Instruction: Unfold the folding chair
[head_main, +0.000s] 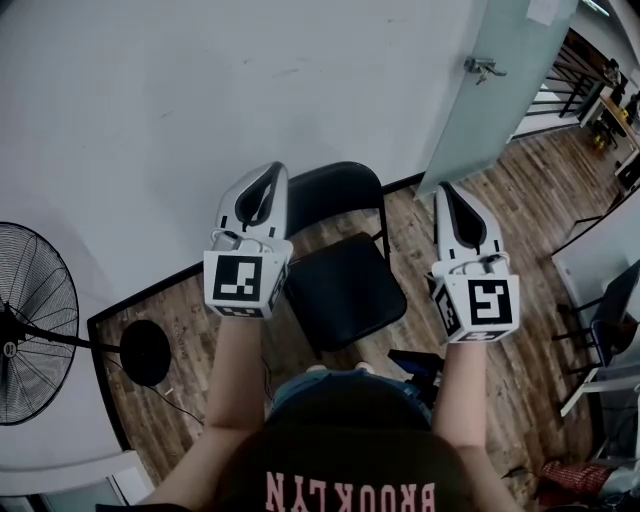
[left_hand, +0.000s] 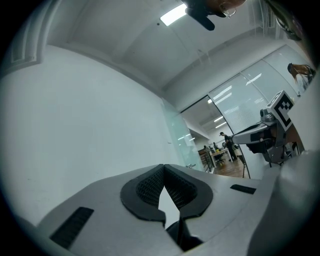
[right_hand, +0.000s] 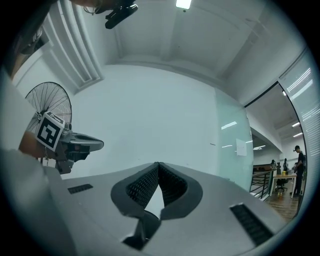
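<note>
1. One white wall (head_main: 150, 120) backs the wooden floor (head_main: 500, 230).
2. The black folding chair (head_main: 345, 285) stands by that wall, seat down, directly before the person; the unfolding looks done.
3. A pedestal fan (head_main: 35, 320) stands well to the left.
4. The left gripper (head_main: 272, 170) and right gripper (head_main: 447, 190) hover above the chair's sides, fingers (left_hand: 150, 185) pressed together on nothing, probably because nothing remains to grasp.

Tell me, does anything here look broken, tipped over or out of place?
Nothing stands out. The black folding chair stands open on the wooden floor near the white wall, the fan stands off to its side, and the left gripper and right gripper hover above, both shut and empty.
</note>
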